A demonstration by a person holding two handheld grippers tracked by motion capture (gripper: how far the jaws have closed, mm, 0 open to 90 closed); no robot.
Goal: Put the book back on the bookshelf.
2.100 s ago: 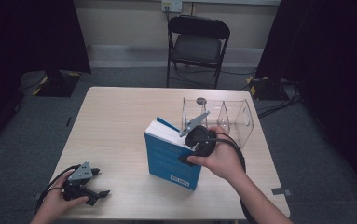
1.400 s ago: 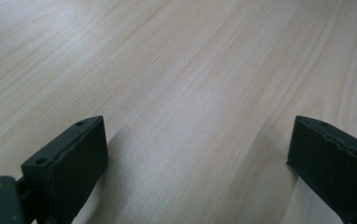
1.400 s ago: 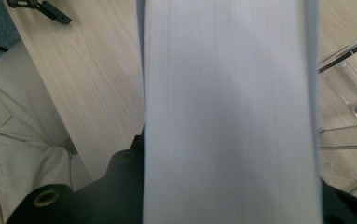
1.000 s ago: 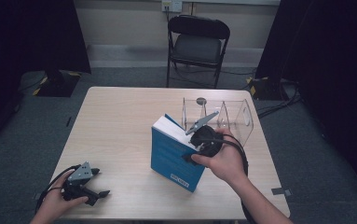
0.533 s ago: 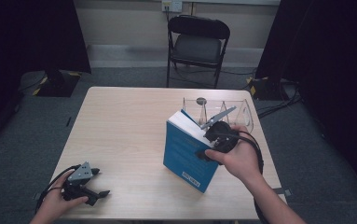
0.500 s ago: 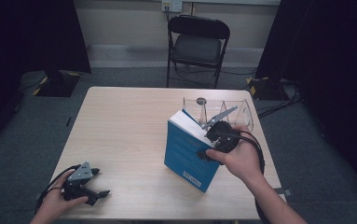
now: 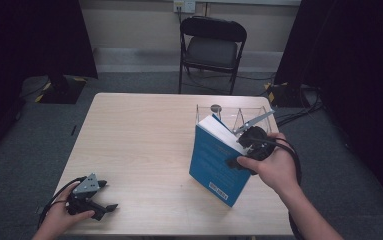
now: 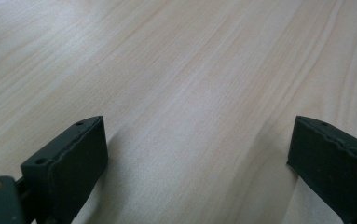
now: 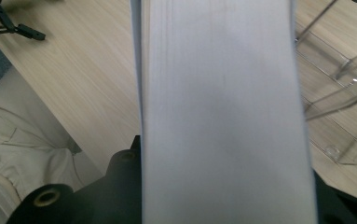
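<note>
A thick blue book (image 7: 214,162) stands tilted on its lower corner at the right of the table (image 7: 144,135). My right gripper (image 7: 243,150) is shut on its page edge, with the hand behind it. The book's white page block (image 9: 223,112) runs up between the black jaws in the right gripper view. Just behind the book stands a clear divided rack (image 7: 234,117), also seen as the clear rack (image 9: 339,93) beside the pages. My left gripper (image 7: 106,196) rests on the table at the front left, held by the hand. Its jaws (image 8: 195,154) stand wide apart over bare wood.
A black folding chair (image 7: 211,42) stands beyond the table's far edge. Cables lie on the floor at the right. In the right gripper view the left gripper (image 9: 8,23) shows far off, and the person's light trousers (image 9: 22,130) lie below the table edge.
The right hand has carried the book to the right and a little up, closer to the clear rack, and the book stands more upright. The left hand has stayed put.
</note>
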